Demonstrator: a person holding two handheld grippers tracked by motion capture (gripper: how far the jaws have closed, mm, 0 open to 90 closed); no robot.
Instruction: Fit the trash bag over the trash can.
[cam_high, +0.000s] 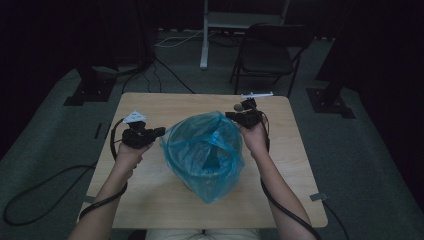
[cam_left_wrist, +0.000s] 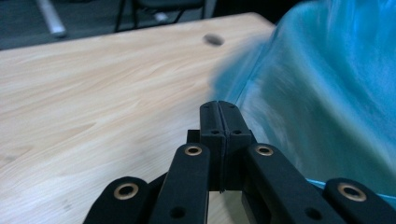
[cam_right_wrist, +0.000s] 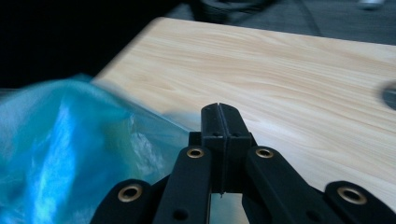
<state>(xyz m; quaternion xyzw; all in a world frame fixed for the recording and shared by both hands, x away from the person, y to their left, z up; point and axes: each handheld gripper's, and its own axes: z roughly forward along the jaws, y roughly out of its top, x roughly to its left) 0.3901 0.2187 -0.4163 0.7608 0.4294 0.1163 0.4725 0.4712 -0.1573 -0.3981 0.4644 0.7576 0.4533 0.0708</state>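
A bin lined with a translucent blue plastic bag (cam_high: 205, 150) stands in the middle of the wooden table (cam_high: 150, 107). My left gripper (cam_high: 159, 132) hovers just left of the bag's rim, jaws pressed together with nothing between them. In the left gripper view the shut left gripper (cam_left_wrist: 218, 106) points past the blurred blue bag (cam_left_wrist: 327, 93) on its right. My right gripper (cam_high: 231, 115) is at the bag's far right rim, also shut and empty. The right gripper view has the right gripper (cam_right_wrist: 218, 108) above the table with the bag (cam_right_wrist: 60, 140) to its left.
A dark folding chair (cam_high: 270, 50) and a white stand (cam_high: 205, 35) are beyond the table's far edge. A small white strip (cam_high: 256, 94) lies at that edge. Cables trail over the floor on the left. A cable hole (cam_left_wrist: 214, 39) sits in the tabletop.
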